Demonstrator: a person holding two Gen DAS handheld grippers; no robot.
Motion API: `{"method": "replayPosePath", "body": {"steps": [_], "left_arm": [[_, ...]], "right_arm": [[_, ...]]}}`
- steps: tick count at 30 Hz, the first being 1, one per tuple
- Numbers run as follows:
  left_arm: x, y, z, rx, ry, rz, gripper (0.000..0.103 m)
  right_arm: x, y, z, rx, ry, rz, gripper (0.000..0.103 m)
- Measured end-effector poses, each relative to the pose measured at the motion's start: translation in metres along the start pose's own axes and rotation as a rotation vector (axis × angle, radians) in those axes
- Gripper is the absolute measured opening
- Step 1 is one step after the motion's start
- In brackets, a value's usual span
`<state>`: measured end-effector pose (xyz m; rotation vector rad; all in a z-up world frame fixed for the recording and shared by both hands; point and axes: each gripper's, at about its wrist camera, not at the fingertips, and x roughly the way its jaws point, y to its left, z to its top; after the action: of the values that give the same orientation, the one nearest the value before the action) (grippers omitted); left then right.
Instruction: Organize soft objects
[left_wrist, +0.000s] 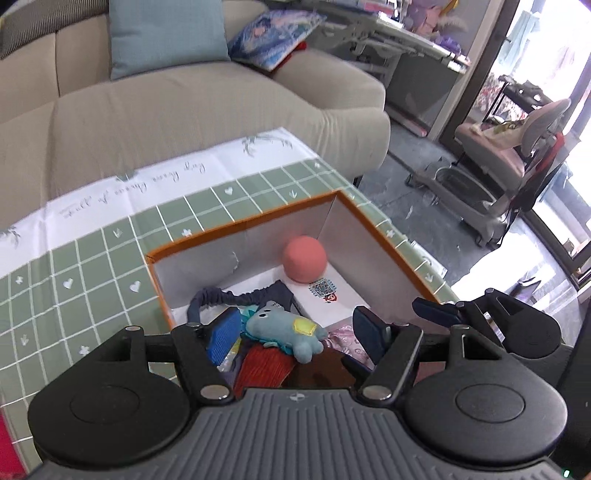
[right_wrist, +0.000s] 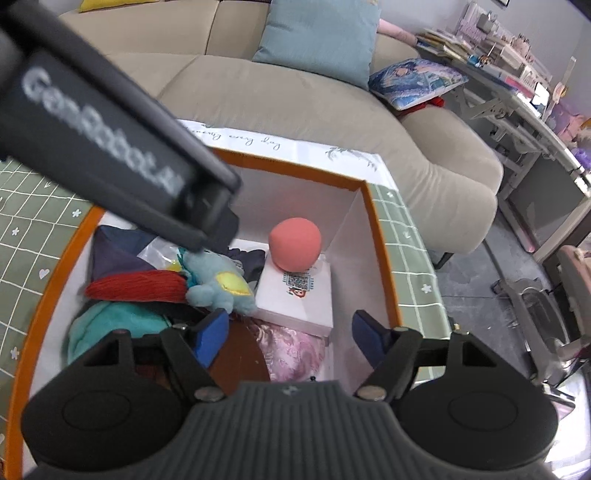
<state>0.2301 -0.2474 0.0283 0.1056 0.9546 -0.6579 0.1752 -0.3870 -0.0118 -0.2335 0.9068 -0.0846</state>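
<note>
An orange-rimmed box (left_wrist: 243, 221) (right_wrist: 373, 206) with white walls stands on the table. Inside lie a pink ball (left_wrist: 305, 258) (right_wrist: 294, 248), a light blue plush toy (left_wrist: 284, 328) (right_wrist: 218, 284), a red tassel (left_wrist: 264, 369) (right_wrist: 136, 285), a dark elastic band (left_wrist: 225, 297), teal cloth (right_wrist: 110, 325), pink patterned fabric (right_wrist: 295, 350) and a white card box (right_wrist: 295, 295). My left gripper (left_wrist: 295, 332) is open over the box, above the plush toy. My right gripper (right_wrist: 286, 334) is open and empty above the pink fabric. The left gripper's body (right_wrist: 103, 147) crosses the right wrist view.
The table wears a green checked cloth (left_wrist: 92, 258) (right_wrist: 410, 251). A beige sofa (left_wrist: 184, 110) (right_wrist: 295, 110) with a light blue cushion (left_wrist: 166, 33) (right_wrist: 321, 33) stands behind it. A desk (right_wrist: 517, 103) and a chair (left_wrist: 509, 147) stand to the right.
</note>
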Motion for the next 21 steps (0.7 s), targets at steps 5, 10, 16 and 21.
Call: {"method": "replayPosePath", "body": {"steps": [5,10,16,21], "left_arm": [[-0.046,0.006,-0.013,0.016,-0.092,0.006,0.081],[-0.099,0.016,-0.033,0.028,-0.197,0.044,0.081],[-0.162,0.03,-0.069,0.047,-0.366,0.123,0.08],[-0.203,0.043,-0.106,0.012,-0.463,0.2,0.081]], "right_arm": [[-0.033,0.007,0.003,0.027,-0.053,0.012,0.073],[-0.075,0.022,0.007,0.072,-0.143,0.036,0.075],[-0.129,0.045,0.007,0.116,-0.259,0.077,0.082],[-0.165,0.062,-0.002,0.161,-0.326,0.13,0.085]]}}
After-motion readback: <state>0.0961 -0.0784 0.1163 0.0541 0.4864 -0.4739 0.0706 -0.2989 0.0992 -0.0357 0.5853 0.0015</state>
